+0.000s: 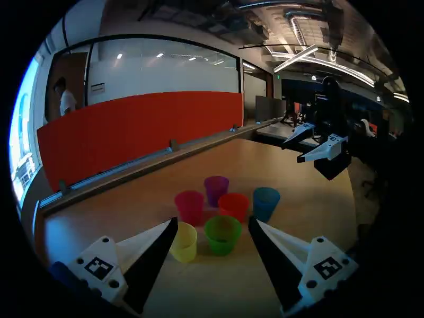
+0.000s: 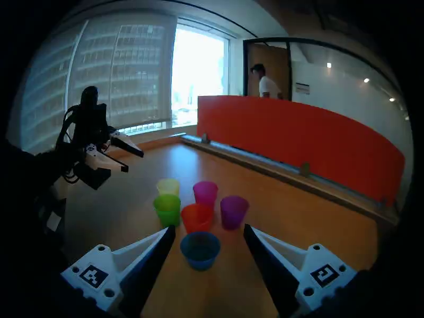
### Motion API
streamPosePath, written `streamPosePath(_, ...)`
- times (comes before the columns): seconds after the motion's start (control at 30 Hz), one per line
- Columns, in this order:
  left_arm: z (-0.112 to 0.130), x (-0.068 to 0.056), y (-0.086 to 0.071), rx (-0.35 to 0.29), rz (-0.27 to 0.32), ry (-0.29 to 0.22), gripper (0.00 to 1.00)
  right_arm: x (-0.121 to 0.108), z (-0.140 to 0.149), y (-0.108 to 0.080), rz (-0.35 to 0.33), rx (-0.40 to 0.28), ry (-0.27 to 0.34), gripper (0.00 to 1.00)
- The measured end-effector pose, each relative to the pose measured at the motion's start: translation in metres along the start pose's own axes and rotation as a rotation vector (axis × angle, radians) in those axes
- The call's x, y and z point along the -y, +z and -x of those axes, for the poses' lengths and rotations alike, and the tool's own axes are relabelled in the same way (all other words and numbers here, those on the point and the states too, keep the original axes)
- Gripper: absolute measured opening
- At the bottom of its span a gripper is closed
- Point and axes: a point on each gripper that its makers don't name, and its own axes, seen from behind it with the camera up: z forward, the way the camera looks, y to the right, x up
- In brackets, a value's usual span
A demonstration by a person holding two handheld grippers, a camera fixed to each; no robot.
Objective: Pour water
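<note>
Standing clustered on the table (image 1: 307,196) are six cups (image 1: 233,205), contents unclear.

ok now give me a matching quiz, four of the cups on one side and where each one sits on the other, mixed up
Cups
1. blue cup
2. yellow cup
3. red cup
4. purple cup

Places
a. middle of the cluster, other cups around it
b. farthest from the left gripper
c. nearest the right gripper, in line with the gap between its open fingers
d. beside one fingertip of the left gripper, next to the green cup

Pairs: 1-c, 2-d, 3-a, 4-b
</note>
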Motion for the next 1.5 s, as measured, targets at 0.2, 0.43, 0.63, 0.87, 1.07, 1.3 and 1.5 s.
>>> streamPosePath(0.2, 0.016, -0.004, 0.011, 0.032, 0.012, -0.004, 0.99, 0.001, 0.016, 0.008, -0.007, 0.029, -0.001, 1.00)
streamPosePath(0.43, 0.035, -0.011, 0.021, 0.072, 0.028, 0.008, 0.99, 0.002, 0.032, 0.015, -0.013, 0.054, -0.005, 1.00)
streamPosePath(0.63, 0.052, -0.015, 0.029, 0.111, 0.034, 0.014, 0.99, 0.002, 0.042, 0.021, -0.015, 0.069, -0.004, 1.00)
streamPosePath(0.87, 0.068, -0.020, 0.036, 0.149, 0.045, 0.021, 0.99, 0.000, 0.048, 0.026, -0.016, 0.083, -0.008, 1.00)
streamPosePath(1.07, 0.075, -0.025, 0.042, 0.163, 0.066, 0.020, 0.99, -0.003, 0.049, 0.028, -0.012, 0.087, -0.009, 1.00)
streamPosePath(1.3, 0.083, -0.026, 0.049, 0.182, 0.074, 0.032, 0.99, -0.007, 0.049, 0.029, -0.007, 0.090, -0.008, 1.00)
streamPosePath(1.5, 0.089, -0.026, 0.057, 0.197, 0.078, 0.036, 0.99, -0.009, 0.050, 0.030, -0.005, 0.093, -0.010, 1.00)
